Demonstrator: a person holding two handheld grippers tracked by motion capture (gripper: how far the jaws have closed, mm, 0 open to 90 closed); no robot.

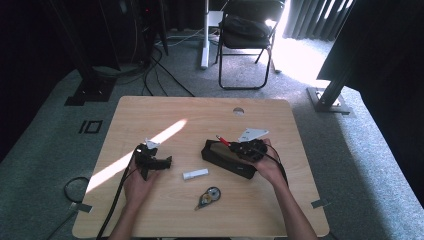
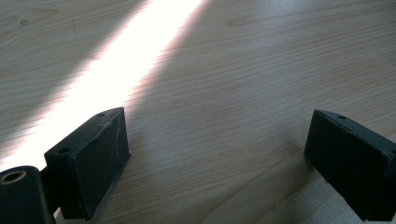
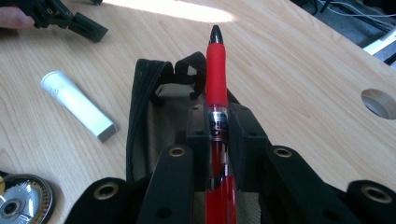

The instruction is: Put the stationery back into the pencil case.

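A red pen [image 3: 216, 84] is clamped in the right gripper [image 3: 218, 135] above an open black pouch [image 3: 154, 121].

At centre frame the pen is pinched between narrow jaws. The left gripper [image 2: 217, 149] is held wide apart over the bare table [image 2: 243, 70]; a white tube [image 3: 77, 105] lies left.

You can see a small white tube [image 1: 195, 174] lying flat on the light wooden table [image 1: 150, 115], and near it, closer to you, a round see-through tape roller with a grey wheel inside [image 1: 208, 197]. A bright stripe of sunlight [image 1: 145, 147] runs slanting across the table top, and there is a small round hole [image 1: 238, 110] near the table's far edge. Past the table, on the grey carpet [image 1: 50, 125], stands a black folding chair [image 1: 247, 35], with black cables [image 1: 160, 70] on the floor near it.
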